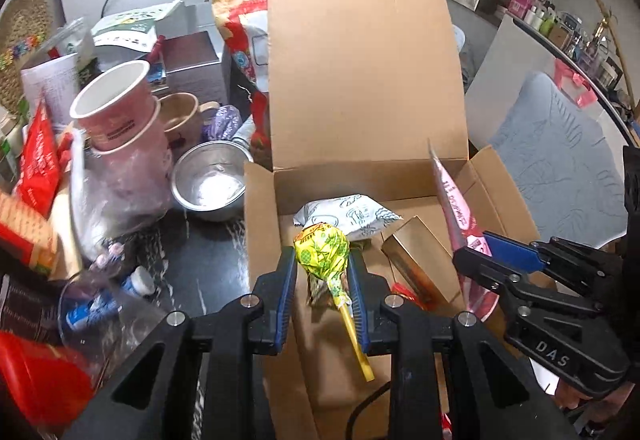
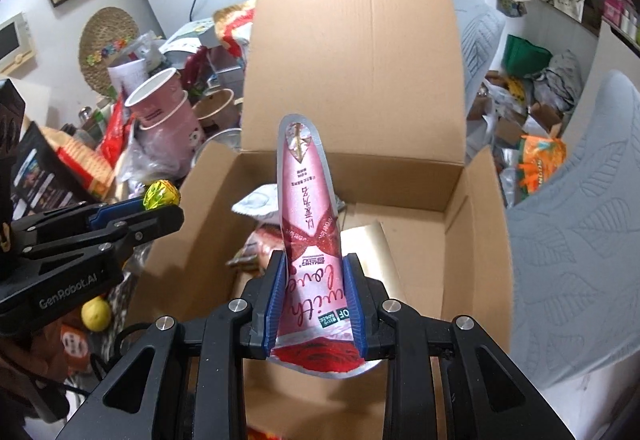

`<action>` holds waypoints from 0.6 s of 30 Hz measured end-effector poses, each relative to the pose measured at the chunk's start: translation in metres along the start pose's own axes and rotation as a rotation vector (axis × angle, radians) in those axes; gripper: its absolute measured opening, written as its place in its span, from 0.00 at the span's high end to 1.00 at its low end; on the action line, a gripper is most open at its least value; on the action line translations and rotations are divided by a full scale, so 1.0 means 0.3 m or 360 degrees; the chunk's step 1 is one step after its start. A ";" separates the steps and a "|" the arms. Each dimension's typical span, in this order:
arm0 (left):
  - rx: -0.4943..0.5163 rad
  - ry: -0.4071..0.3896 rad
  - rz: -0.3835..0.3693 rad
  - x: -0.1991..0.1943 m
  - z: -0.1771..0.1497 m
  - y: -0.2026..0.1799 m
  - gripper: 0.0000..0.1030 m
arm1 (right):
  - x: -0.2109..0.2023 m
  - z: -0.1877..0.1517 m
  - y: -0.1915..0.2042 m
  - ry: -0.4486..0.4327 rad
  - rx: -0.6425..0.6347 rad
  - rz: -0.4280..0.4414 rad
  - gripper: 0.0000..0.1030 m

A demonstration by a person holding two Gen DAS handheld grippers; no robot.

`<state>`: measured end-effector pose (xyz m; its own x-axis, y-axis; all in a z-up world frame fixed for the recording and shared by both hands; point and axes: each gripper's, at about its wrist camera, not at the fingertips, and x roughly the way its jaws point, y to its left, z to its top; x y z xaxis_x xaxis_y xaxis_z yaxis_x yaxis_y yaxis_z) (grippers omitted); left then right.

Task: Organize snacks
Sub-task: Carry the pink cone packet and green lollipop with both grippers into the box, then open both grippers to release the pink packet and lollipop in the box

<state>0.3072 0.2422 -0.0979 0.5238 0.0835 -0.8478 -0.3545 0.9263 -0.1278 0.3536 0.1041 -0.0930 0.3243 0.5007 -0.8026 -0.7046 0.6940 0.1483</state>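
An open cardboard box [image 1: 260, 224] [image 2: 452, 183] stands before both grippers with its lid up. Inside lie a white wrapped snack [image 1: 352, 217] [image 2: 256, 205] and a gold packet [image 1: 416, 264]. My left gripper [image 1: 322, 260] is shut on a lollipop in yellow-green wrap [image 1: 322, 250], its stick pointing back toward the camera, above the box's left front. In the right wrist view that lollipop [image 2: 160, 195] shows at the left gripper's tip. My right gripper [image 2: 314, 264] is shut on a pink snack pouch [image 2: 310, 207], upright over the box; the same pouch [image 1: 458, 211] shows from the left wrist.
Left of the box the dark table [image 1: 208, 260] is crowded: stacked pink paper cups [image 1: 120, 107], a steel bowl [image 1: 210, 183], a brown mug [image 1: 182, 115], red snack bags [image 1: 38, 163] and a plastic bag. A grey cushioned chair [image 1: 560, 167] stands right of the box.
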 end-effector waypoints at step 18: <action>0.0063 0.0174 0.0075 0.170 0.045 -0.042 0.76 | 0.138 0.030 -0.060 0.0158 0.0087 -0.0056 0.62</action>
<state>0.3489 0.2399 -0.1327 0.4190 0.0887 -0.9037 -0.3450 0.9361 -0.0680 0.3855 0.1170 -0.1236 0.2822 0.4236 -0.8608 -0.6574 0.7389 0.1481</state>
